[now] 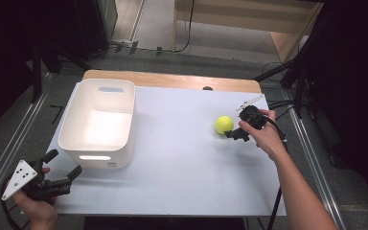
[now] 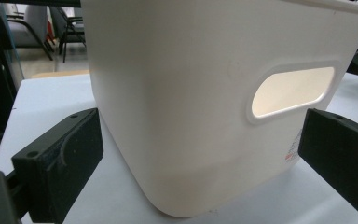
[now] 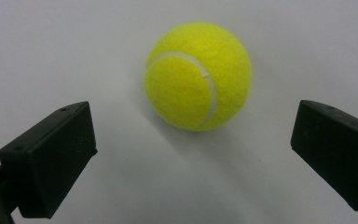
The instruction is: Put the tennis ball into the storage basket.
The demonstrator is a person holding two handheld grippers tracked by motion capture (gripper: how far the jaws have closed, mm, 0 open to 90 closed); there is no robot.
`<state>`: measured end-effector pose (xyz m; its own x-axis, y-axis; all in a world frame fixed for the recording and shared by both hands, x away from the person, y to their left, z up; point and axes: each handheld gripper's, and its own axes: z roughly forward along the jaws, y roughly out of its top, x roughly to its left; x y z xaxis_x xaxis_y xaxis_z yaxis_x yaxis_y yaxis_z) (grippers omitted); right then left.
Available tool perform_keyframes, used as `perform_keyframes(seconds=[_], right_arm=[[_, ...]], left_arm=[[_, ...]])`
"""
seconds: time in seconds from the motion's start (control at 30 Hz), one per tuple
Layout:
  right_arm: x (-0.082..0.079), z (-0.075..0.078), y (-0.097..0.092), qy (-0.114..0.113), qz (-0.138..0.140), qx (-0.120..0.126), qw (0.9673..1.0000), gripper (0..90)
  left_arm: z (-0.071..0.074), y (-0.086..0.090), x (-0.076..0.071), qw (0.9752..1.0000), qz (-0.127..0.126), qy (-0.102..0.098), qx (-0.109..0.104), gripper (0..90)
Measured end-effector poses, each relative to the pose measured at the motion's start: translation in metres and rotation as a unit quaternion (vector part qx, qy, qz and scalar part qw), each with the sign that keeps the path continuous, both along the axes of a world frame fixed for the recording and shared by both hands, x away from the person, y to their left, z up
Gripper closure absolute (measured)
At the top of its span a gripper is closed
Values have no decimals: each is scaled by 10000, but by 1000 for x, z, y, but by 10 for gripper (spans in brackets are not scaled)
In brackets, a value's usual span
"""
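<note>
A yellow tennis ball [image 1: 224,124] lies on the white table top [image 1: 182,163], right of centre. My right gripper [image 1: 235,128] hovers just to its right, held in a hand, jaws open toward the ball. In the right gripper view the ball [image 3: 198,77] rests ahead of the open gripper [image 3: 191,144], beyond the jaw tips and untouched. A white plastic bin [image 1: 98,122] stands at the left with nothing visible inside it. My left gripper [image 1: 64,163] is open at the table's front left corner, aimed at the bin's near wall [image 2: 191,107] and its handle slot [image 2: 291,91].
The wooden table edge [image 1: 172,79] shows beyond the white sheet. Dark stands and cables [image 1: 292,81] crowd the floor on both sides. Bare white surface lies between the bin and the ball.
</note>
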<state>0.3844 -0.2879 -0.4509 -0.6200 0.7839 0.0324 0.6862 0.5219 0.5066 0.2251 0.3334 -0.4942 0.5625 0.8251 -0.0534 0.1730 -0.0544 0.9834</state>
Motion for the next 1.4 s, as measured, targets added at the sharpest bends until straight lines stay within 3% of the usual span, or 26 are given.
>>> perform_keyframes(seconds=[0.83, 1.03, 1.07, 1.13, 1.4], right_arm=[[25, -20, 16, 472, -5, -151, 9988, 0], [30, -24, 20, 466, -18, -186, 9987, 0], [31, -24, 21, 452, -89, -189, 9988, 67], [34, -24, 21, 360, -205, -149, 9990, 109], [38, -26, 24, 407, -255, -186, 9987, 115]], left_arm=[[-1, -1, 0, 10000, -29, 24, 27, 1], [-1, -2, 0, 10000, -37, 23, 71, 1], [-1, -2, 0, 10000, -38, 23, 71, 1], [-1, -2, 0, 10000, -31, 22, 68, 1], [-1, -2, 0, 10000, -39, 24, 65, 1]])
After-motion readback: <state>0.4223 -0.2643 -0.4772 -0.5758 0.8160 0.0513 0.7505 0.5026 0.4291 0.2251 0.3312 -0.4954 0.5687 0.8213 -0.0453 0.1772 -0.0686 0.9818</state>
